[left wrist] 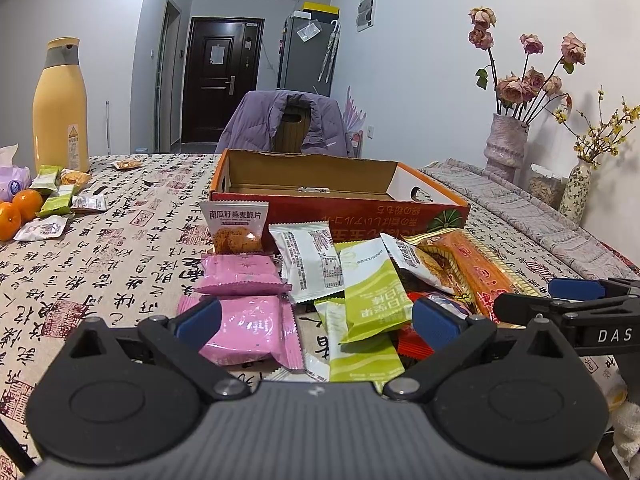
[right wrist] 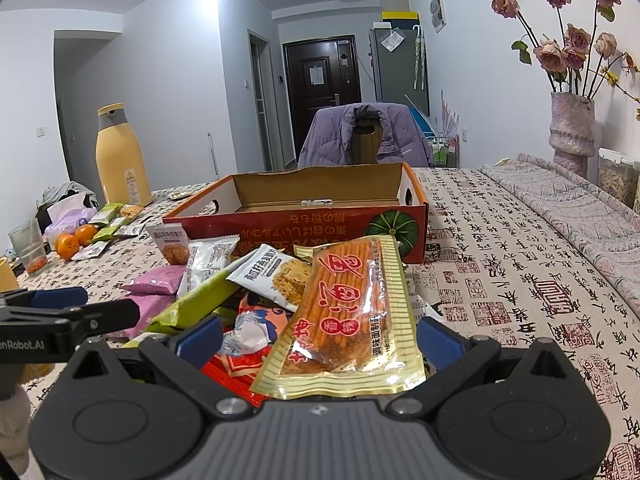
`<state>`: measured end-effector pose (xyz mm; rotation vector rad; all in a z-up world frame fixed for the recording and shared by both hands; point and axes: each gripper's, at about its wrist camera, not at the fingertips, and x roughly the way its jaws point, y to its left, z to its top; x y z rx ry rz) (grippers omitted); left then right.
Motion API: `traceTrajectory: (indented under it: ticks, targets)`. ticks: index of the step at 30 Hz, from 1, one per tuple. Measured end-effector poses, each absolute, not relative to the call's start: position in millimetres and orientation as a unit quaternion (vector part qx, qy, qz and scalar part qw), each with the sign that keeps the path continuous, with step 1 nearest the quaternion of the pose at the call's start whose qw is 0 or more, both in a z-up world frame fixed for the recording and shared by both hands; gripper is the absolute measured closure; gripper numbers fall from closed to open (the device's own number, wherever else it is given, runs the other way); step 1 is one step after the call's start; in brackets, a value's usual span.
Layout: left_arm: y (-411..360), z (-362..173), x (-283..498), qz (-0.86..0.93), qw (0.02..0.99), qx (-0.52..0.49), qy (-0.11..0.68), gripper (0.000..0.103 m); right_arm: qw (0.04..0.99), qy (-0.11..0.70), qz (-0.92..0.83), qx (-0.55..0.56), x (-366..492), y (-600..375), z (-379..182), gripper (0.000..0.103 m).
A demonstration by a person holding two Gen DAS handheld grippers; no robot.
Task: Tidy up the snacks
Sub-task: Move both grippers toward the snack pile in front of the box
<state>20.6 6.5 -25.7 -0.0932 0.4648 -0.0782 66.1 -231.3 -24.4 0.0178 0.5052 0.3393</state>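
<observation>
Both tongs hover wide apart and empty over a heap of wrapped snacks on the table [left wrist: 120,248], the left tongs [left wrist: 316,318] above 2 pink packets [left wrist: 250,328] and a green packet [left wrist: 374,292], the right tongs [right wrist: 320,336] straddling a long orange-and-gold spicy strip packet [right wrist: 344,320] that lies on top of the pile. Just behind the heap stands the open red cardboard box [right wrist: 416,220], which holds almost nothing; only 1 small item shows at its far wall. More snacks and 2 oranges [left wrist: 18,210] lie well apart to the left, near a tall yellow bottle [left wrist: 60,108].

The step in hand looks like a first pick from the pile for the box. Done well, the right tongs would close across the narrow width of the orange-and-gold packet, gripping near its middle so the slippery film does not fold or slide out, then lift straight up before carrying it over the box's near wall. The left tongs could take a pink packet by its crimped edge, keeping clear of the right tongs, since the 2 sit close beside each other.
</observation>
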Motion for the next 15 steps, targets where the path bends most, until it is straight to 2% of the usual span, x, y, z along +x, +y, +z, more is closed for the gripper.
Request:
traceTrajectory:
  ticks: [15]
  targets:
    - [9.1,-25.9,26.4,-0.035,0.970,-0.051,0.234,0.000,0.955,0.249,0.160,0.007,71.8,-234.2,-26.9,0.000]
